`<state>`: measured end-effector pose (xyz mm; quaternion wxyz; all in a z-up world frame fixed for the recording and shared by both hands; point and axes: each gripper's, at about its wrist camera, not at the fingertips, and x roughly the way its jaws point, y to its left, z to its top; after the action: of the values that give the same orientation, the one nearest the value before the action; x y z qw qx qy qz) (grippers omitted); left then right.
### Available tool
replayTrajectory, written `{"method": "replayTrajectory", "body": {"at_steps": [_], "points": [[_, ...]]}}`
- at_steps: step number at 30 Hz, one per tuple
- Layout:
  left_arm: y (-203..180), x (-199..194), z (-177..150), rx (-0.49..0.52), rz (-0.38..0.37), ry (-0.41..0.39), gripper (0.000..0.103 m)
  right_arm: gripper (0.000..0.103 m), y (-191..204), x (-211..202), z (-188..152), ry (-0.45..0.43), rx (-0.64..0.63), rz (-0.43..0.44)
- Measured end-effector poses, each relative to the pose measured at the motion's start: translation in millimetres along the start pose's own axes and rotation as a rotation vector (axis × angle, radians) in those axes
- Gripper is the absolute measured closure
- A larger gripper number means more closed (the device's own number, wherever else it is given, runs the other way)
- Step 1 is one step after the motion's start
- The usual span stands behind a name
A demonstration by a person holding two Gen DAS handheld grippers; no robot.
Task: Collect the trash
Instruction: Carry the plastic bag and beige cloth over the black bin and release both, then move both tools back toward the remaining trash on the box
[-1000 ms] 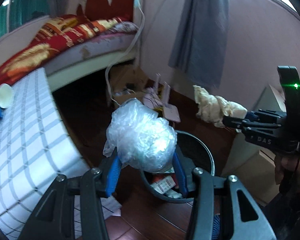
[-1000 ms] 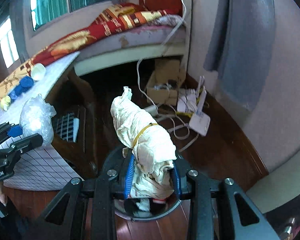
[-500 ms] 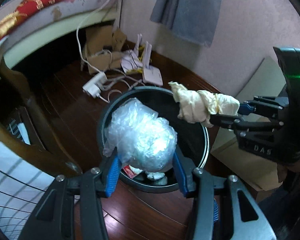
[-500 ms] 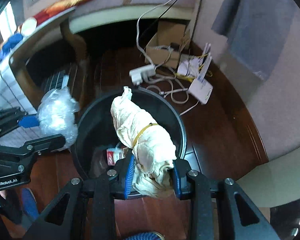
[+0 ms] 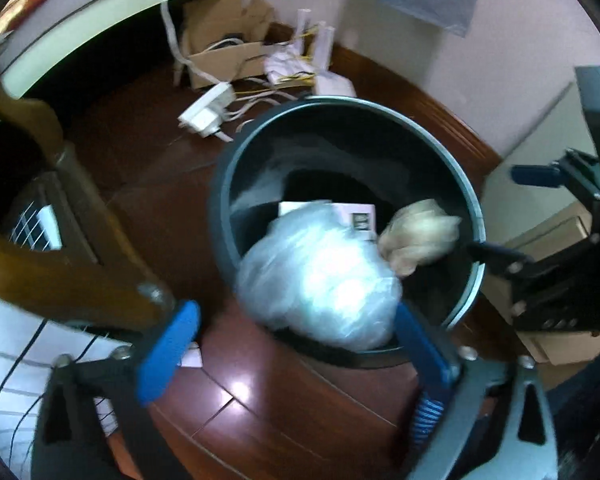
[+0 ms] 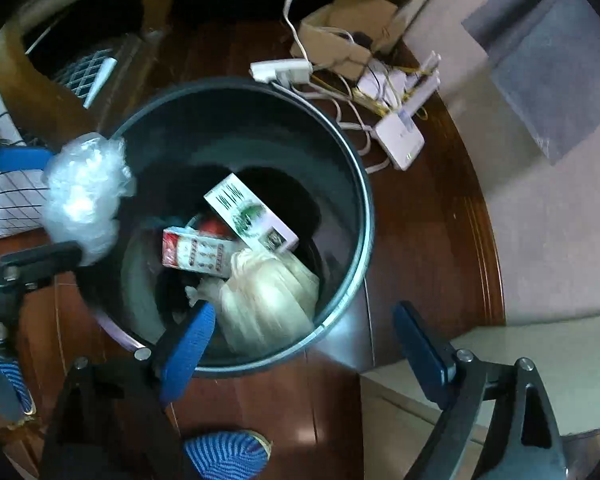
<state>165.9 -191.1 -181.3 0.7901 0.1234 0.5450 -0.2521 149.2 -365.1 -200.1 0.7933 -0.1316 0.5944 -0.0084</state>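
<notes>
A round dark trash bin (image 5: pixel 224 184) (image 6: pixel 352 184) stands on the wooden floor. My left gripper (image 5: pixel 296 348) is open over its near rim; the crumpled clear plastic ball (image 5: pixel 320 280) (image 6: pixel 84 196) is loose between the spread fingers, at the bin's edge. My right gripper (image 6: pixel 304 344) is open above the bin; the cream cloth bundle (image 6: pixel 268 296) (image 5: pixel 420 236) lies inside the bin. A white carton (image 6: pixel 252 212) and a red-and-white pack (image 6: pixel 196 254) lie in the bin too.
A power strip (image 6: pixel 280 70), cables, a white router (image 6: pixel 400 140) and a cardboard box (image 5: pixel 224 56) lie on the floor behind the bin. A wooden chair leg (image 5: pixel 72 216) stands left of it. A pale cabinet (image 6: pixel 500 380) stands to the right. A blue shoe (image 6: pixel 224 454) is near.
Both grippers have opened over the bin. The cloth bundle has dropped from the right gripper into the bin; the plastic ball has come free of the left fingers and is blurred at the rim.
</notes>
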Motion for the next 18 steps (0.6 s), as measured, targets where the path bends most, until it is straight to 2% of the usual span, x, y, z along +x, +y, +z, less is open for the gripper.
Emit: {"method": "replayTrajectory", "body": {"at_steps": [3, 5, 10, 18], "points": [[4.9, -1.6, -3.4, -0.008, 0.019, -0.014, 0.001, 0.009, -6.8, 0.4, -0.9, 0.003, 0.031, -0.002], [5.5, -0.9, -2.1, -0.004, 0.027, -0.017, 0.001, 0.000, -9.2, 2.3, -1.0, 0.013, 0.038, -0.007], [8.0, -7.0, 1.9, -0.004, 0.024, -0.053, 0.001, 0.000, -13.7, -3.0, 1.0, -0.001, 0.053, -0.036], [12.5, -18.3, -0.2, -0.011, 0.057, -0.073, 0.001, 0.000, -17.2, -12.8, 3.8, -0.026, 0.082, -0.016]]}}
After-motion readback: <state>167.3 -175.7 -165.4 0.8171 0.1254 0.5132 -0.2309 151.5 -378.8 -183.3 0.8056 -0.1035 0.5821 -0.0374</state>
